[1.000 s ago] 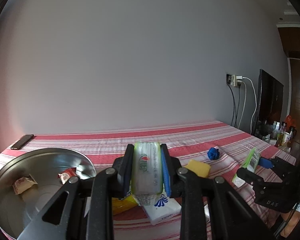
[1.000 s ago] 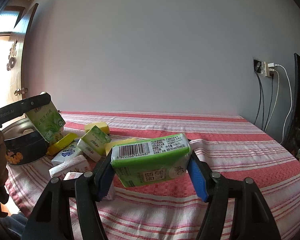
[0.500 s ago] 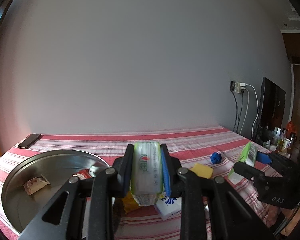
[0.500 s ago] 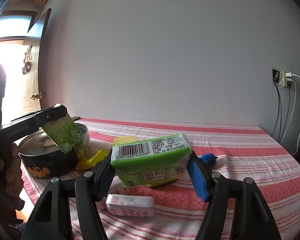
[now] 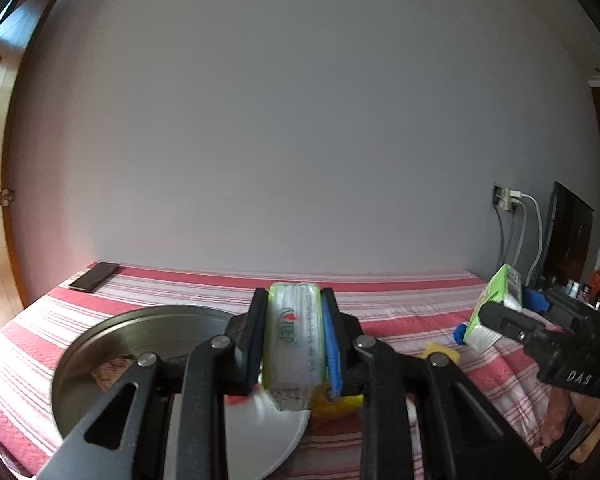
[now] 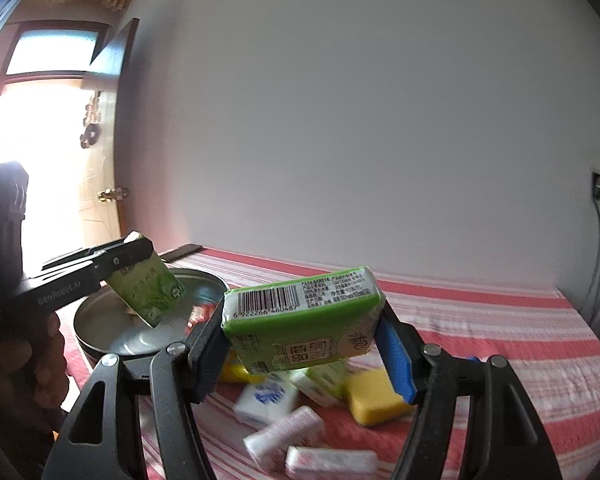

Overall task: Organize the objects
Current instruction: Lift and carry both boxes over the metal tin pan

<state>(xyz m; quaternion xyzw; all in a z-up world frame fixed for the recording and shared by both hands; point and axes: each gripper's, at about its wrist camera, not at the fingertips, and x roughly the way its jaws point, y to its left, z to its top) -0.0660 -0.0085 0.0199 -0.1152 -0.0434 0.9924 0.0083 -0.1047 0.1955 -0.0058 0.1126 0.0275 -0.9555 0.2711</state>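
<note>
Left hand-held gripper (image 5: 294,350) clamped on green tissue pack (image 5: 294,344) above round tin (image 5: 100,344) near bed's left edge; right hand-held gripper (image 6: 304,344) clamped on second tissue pack (image 6: 300,320). Could miss tin, land on rim. Slanted right pack could slip out.

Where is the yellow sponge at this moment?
In the right wrist view the yellow sponge lies on the striped tablecloth, low and right of centre, just beside the white tissue packs and beneath the right gripper's green pack.

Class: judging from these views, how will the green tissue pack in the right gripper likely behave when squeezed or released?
The green tissue pack is probably soft: its wrapper looks bulged and rounded between the fingers. Likely light. Being flat-sided, it should drop without rolling.
</note>
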